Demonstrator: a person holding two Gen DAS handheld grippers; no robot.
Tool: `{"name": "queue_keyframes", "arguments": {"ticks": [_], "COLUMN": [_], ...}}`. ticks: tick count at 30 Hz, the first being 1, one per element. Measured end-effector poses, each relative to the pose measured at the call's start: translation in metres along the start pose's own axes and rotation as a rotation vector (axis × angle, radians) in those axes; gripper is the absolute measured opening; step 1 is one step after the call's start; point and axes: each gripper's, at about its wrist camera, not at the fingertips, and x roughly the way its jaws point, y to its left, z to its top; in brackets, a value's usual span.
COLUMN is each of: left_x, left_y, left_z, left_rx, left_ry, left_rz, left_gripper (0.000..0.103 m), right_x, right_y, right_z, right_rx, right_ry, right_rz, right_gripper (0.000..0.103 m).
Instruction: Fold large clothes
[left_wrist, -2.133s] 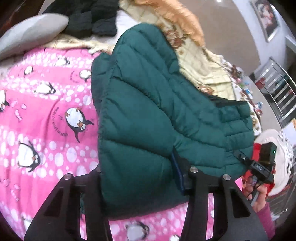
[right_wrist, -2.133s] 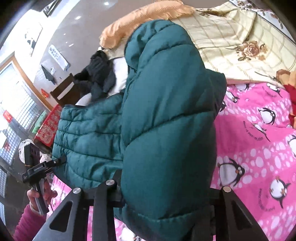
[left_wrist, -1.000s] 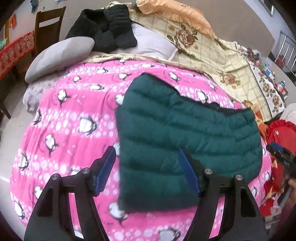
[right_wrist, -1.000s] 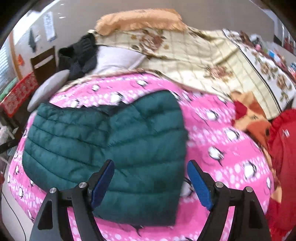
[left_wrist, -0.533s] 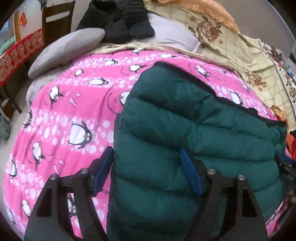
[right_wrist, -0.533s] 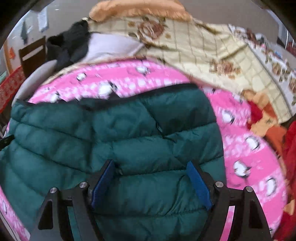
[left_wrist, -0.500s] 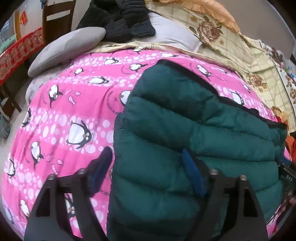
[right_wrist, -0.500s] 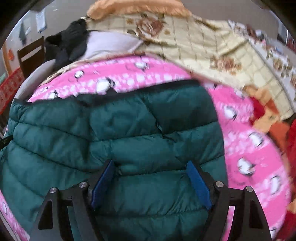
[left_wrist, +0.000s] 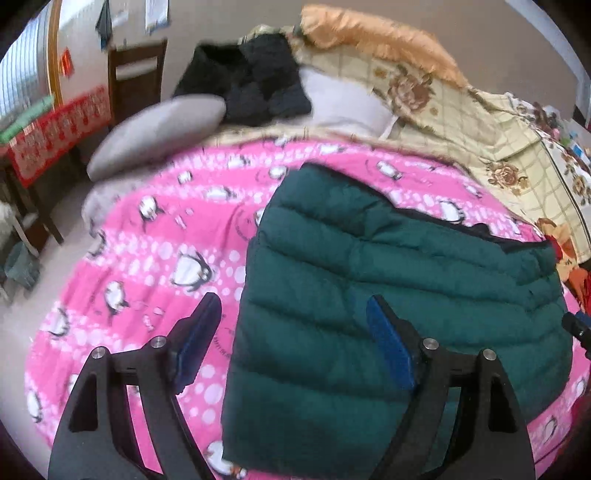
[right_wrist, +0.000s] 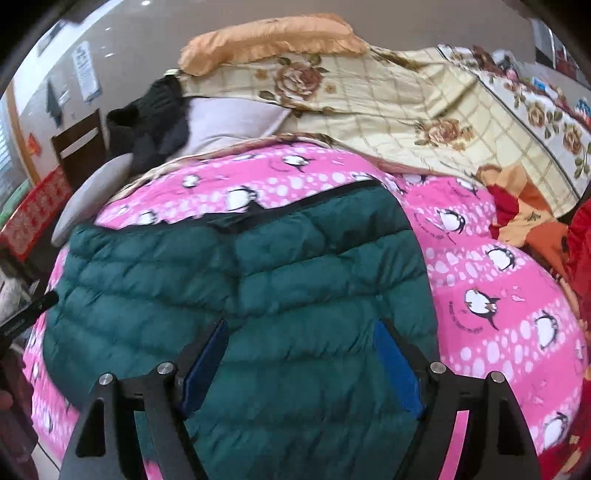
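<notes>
Pink penguin-print blanket (left_wrist: 155, 236) is covering the bed and bearing a folded green puffer jacket (left_wrist: 388, 295). Small circular lettering is ringing some penguins (right_wrist: 480, 302) on the print, too blurred to read; paper notices (right_wrist: 86, 72) on the wall at 10 o'clock are likewise unreadable. At 12 o'clock, a black garment (left_wrist: 255, 81) is lying on a white pillow (left_wrist: 343, 99), a grey cushion (left_wrist: 159, 133) beside it at 10 o'clock, with a floral quilt (right_wrist: 406, 99) running to 2 o'clock.

Two seconds earlier both grippers were pinching the jacket aloft; now it is lying flat on the blanket, released, and both cameras are sitting slightly farther from it than half a second ago.

Left gripper (left_wrist: 295, 339) is angling downward, jaws spread wide, hovering over the jacket's left edge: the left pad over blanket, the right pad over jacket. Right gripper (right_wrist: 299, 363) is angling downward, jaws spread wide, both pads over the jacket's near right portion, nothing pinched.
</notes>
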Motion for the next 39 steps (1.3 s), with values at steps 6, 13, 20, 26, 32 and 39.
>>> {"name": "queue_keyframes", "arguments": {"ticks": [6, 13, 20, 26, 32, 39], "left_x": [-0.054, -0.090, -0.106, -0.102, -0.103, -0.103], "left_y": [-0.031, -0.048, -0.055, -0.054, -0.053, -0.053], "left_z": [-0.024, -0.046, -0.062, -0.069, -0.071, -0.071], "left_rx": [0.058, 0.049, 0.066, 0.070, 0.061, 0.058], "left_ry": [-0.074, -0.160, -0.221, -0.218, -0.224, -0.230], "left_rz": [-0.046, -0.055, -0.005, 0.003, 0.009, 0.004], "left_gripper": [0.082, 0.082, 0.082, 0.082, 0.082, 0.082], "right_x": [-0.059, -0.102, -0.113, -0.109, -0.108, -0.107], "right_y": [0.036, 0.060, 0.066, 0.072, 0.080, 0.082], "right_z": [-0.028, -0.067, -0.085, -0.093, -0.094, -0.091], "right_rx": [-0.103, -0.098, -0.075, -0.057, -0.078, -0.074], "right_ry": [-0.114, -0.214, -0.259, -0.249, -0.246, -0.242], "right_rz": [-0.044, -0.030, -0.029, -0.029, -0.036, -0.049], "right_gripper": [0.079, 0.086, 0.092, 0.094, 0.095, 0.095]}}
